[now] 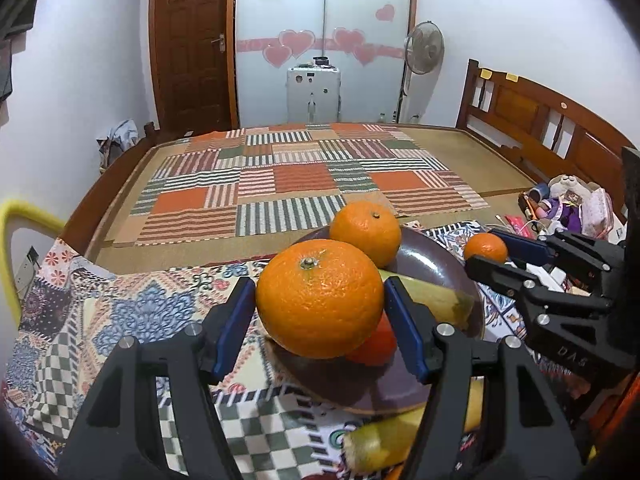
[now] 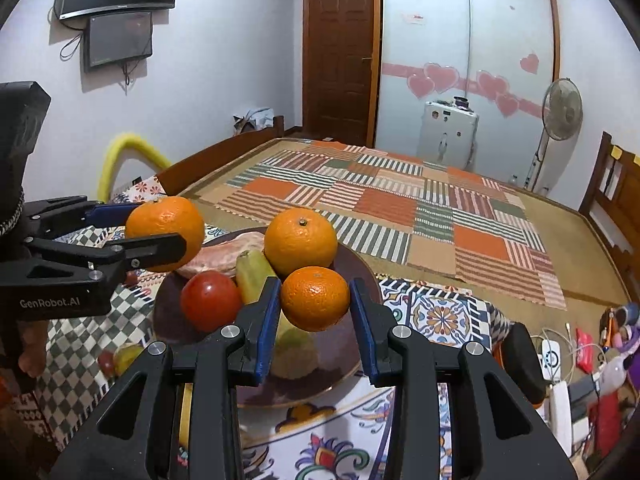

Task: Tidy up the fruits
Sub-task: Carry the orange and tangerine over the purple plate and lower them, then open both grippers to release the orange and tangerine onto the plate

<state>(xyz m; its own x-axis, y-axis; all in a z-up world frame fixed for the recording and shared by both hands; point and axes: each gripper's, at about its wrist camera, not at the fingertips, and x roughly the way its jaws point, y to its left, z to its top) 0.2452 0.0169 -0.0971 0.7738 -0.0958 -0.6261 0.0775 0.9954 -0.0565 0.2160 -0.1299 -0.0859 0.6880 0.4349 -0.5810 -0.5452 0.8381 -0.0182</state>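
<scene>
My left gripper [image 1: 320,300] is shut on a large orange [image 1: 319,298] and holds it above the near rim of a brown plate [image 1: 436,264]. It also shows in the right wrist view [image 2: 165,233]. My right gripper [image 2: 314,300] is shut on a small orange [image 2: 315,298] above the plate [image 2: 360,272]; in the left wrist view the small orange [image 1: 486,247] is at the right. On the plate sit another orange [image 2: 301,241], a tomato [image 2: 211,300], a greenish banana [image 2: 250,276] and a pinkish piece [image 2: 224,254].
The plate stands on a patterned cloth [image 1: 120,312]. A banana [image 1: 384,440] lies on the cloth in front of the plate, with small fruits [image 2: 120,358] beside it. A bed with a patchwork mat [image 1: 304,176] lies behind. Clutter [image 2: 592,352] sits at the right.
</scene>
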